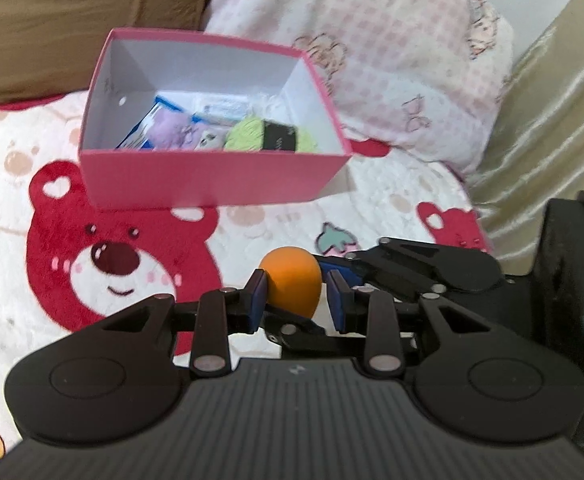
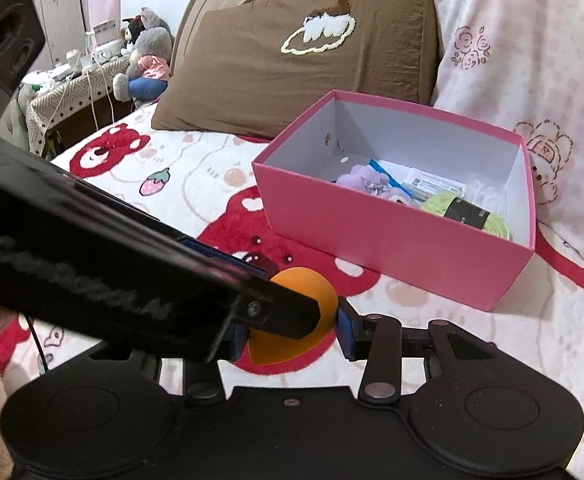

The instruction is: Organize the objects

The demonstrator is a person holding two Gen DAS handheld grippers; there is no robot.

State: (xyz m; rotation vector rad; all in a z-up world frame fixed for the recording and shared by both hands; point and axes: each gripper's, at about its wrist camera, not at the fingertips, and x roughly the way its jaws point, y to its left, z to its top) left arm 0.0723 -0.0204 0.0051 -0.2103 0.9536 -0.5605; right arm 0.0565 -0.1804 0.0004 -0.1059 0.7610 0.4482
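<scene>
An orange egg-shaped sponge sits between the blue pads of my left gripper; the left pad touches it, the right pad stands slightly off. My right gripper also brackets the same sponge from the other side, with its right pad against it. The left gripper's body crosses the right wrist view and hides the right gripper's left finger. A pink box, open on top, stands on the bed beyond and holds green yarn, a purple plush and packets.
The bed has a red bear blanket. A brown pillow and a pink patterned pillow lie behind the box. A beige curtain hangs at right. A side table with plush toys stands far left.
</scene>
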